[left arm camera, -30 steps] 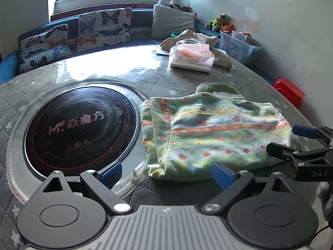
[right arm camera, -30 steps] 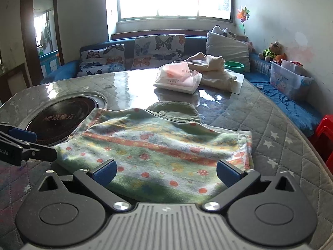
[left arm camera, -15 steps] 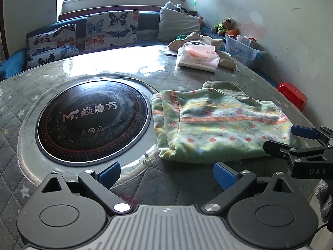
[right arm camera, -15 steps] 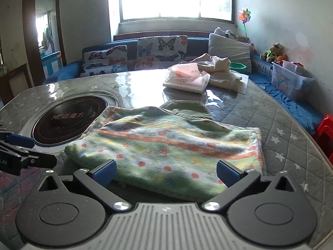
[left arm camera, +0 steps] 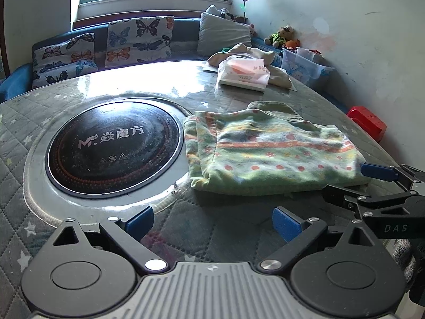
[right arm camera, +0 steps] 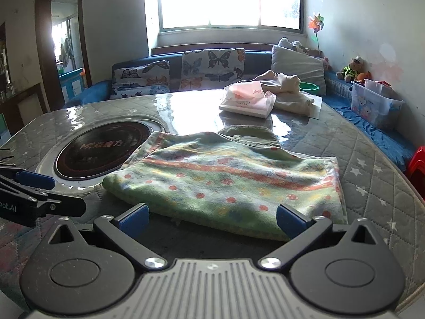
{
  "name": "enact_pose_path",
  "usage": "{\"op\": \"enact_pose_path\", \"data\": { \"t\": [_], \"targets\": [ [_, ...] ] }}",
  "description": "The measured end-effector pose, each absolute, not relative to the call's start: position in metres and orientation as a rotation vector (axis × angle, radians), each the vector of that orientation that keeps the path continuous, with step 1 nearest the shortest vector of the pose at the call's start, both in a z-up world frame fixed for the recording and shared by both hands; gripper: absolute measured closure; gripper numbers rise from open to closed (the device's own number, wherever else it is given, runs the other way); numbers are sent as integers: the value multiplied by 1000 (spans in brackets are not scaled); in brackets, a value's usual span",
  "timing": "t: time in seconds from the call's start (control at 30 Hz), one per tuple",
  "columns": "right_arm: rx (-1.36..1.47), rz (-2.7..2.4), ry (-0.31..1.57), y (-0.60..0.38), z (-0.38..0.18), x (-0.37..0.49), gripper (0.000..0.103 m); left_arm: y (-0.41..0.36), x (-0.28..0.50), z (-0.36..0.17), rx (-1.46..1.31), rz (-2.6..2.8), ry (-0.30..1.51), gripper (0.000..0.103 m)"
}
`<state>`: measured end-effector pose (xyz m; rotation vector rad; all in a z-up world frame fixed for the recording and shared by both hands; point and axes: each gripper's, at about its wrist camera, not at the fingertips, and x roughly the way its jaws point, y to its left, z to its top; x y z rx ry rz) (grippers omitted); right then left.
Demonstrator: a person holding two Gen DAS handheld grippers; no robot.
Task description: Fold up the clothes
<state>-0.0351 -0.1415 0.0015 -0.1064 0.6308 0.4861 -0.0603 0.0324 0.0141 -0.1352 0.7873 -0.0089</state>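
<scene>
Green flowered cloth (right arm camera: 225,183) lies crosswise just ahead of right gripper (right arm camera: 211,216); left gripper (left arm camera: 212,219) farther; both jaws apart, empty.

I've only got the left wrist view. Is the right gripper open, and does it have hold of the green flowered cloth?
Observer: In the right wrist view the right gripper is open. The green flowered cloth lies folded with its near edge between the fingers, not clamped.
Operator: How does my left gripper sit from that side?
Observer: The left gripper is left of the cloth, apart from it, in front of the round cooktop.
Operator: Anything further left that I can't see?
Observer: An open doorway leads into another room.
</scene>
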Motion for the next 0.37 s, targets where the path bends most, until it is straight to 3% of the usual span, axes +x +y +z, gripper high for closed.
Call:
{"op": "enact_pose_path", "data": {
  "t": [0.37],
  "targets": [
    [-96, 481, 619, -147, 3, -42, 0, 22, -66, 17, -115, -21, 782, 5]
  ]
}}
